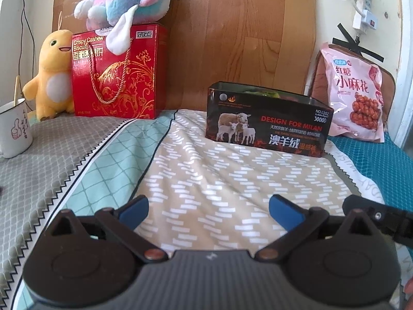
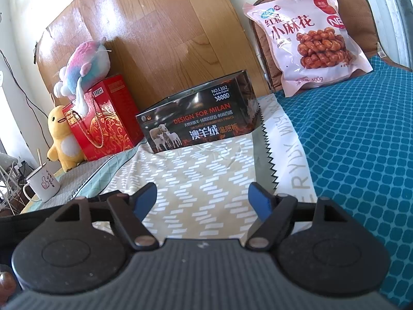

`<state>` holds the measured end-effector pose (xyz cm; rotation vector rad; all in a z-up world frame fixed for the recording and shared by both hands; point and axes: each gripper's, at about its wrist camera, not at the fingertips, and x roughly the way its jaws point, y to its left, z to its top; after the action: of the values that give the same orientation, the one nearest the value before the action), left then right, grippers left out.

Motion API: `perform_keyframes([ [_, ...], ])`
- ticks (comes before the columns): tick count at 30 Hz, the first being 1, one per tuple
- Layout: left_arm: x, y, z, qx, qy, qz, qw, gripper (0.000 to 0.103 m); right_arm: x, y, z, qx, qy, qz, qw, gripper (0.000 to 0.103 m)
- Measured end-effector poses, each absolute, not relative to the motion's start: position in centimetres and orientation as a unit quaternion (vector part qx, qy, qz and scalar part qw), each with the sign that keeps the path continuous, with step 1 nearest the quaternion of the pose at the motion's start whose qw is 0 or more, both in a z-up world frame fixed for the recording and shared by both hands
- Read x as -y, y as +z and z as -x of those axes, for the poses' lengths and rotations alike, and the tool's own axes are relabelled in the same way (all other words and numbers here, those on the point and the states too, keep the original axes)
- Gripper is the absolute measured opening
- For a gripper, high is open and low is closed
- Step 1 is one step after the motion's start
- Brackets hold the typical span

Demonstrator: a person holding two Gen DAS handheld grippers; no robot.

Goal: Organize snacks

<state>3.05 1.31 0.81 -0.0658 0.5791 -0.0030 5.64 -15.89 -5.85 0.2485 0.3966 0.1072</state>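
- Hovering over the bed, the left gripper is spreading its fingers wide, nothing between them.
- Gaping too, the right gripper is carrying nothing.
- Sitting ahead of both, the black box is standing open-topped, something green showing inside.
- Leaning on a brown cushion behind, the pink snack bag is waiting right of the box.
- Standing far left, the red biscuit box is carrying a plush toy.

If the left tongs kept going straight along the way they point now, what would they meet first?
Probably the patterned bedspread, since the left tongs stand open, empty and tilted downward over it. Nothing lies nearer in that line. The black sheep-print box sits further ahead and slightly right; depth is hard to judge.
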Motion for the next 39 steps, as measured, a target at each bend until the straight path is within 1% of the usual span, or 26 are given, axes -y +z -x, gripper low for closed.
perform_keyframes([
  [9, -0.3, 0.9, -2.7, -0.277, 0.014, 0.000, 0.961, 0.103, 16.0, -5.8, -5.6, -0.192, 0.055, -0.128, 0.971, 0.081],
  [39, 0.8, 1.0, -1.9, -0.249, -0.002, -0.040, 0.968, 0.103, 16.2, -5.7, -5.4, -0.185, 0.054, -0.138, 0.971, 0.085],
])
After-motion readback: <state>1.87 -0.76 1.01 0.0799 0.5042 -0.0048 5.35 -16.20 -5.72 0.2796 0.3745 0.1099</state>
